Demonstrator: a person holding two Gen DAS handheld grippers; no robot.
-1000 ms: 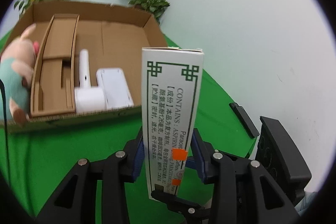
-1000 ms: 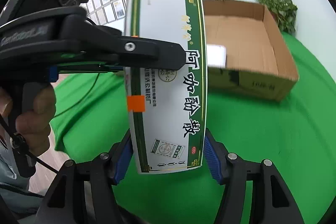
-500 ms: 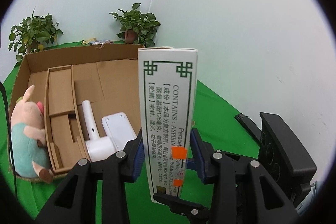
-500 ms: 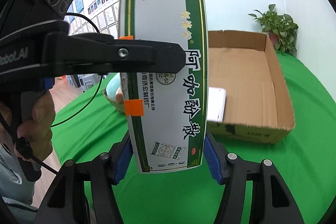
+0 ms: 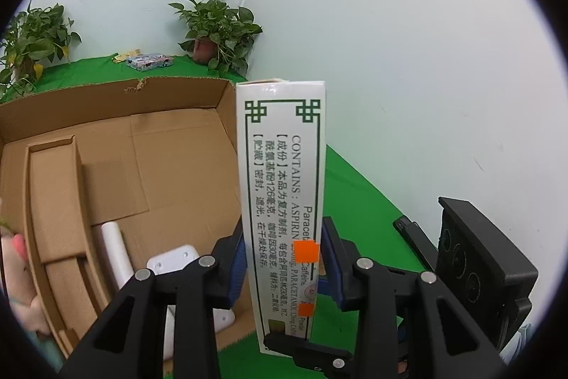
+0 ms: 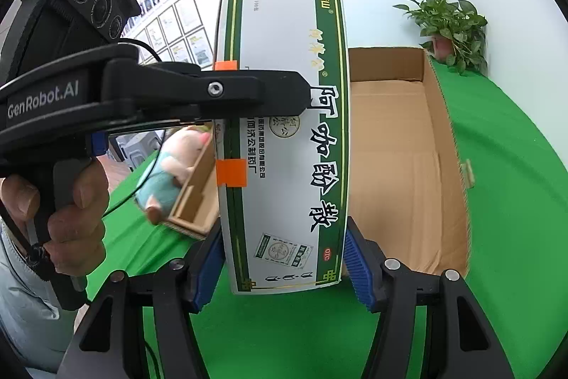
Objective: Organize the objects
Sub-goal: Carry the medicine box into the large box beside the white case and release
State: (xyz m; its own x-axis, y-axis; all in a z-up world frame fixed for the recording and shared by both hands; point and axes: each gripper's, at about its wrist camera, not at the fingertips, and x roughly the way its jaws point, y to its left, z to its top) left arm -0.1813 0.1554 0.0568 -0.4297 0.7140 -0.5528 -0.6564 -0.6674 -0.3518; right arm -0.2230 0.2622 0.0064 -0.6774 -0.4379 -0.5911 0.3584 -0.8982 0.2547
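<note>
A tall white and green medicine box [image 5: 284, 166] stands upright in the air, held by both grippers at once. My left gripper [image 5: 282, 258] is shut on its narrow sides, blue pads pressed against them. Seen from the right wrist, the same medicine box [image 6: 284, 102] shows its broad printed face, and my right gripper [image 6: 284, 254] is shut on its lower edges. The left gripper's black finger [image 6: 213, 91] crosses that face from the left, a hand [image 6: 64, 212] on its handle. Behind the medicine box lies an open cardboard carton [image 5: 177, 137].
The carton [image 6: 390, 166] holds a white device [image 5: 174, 258], a white tube [image 5: 113, 244] and a cardboard insert [image 5: 53, 187]. A plush pig [image 6: 174, 162] leans at its left end. Potted plants [image 5: 216, 31] and a small packet [image 5: 149, 62] stand on the green cloth [image 6: 514, 183] by the wall.
Both grippers have carried the medicine box up and toward the carton, which now looks closer and lies partly behind the box. The grips have not changed.
</note>
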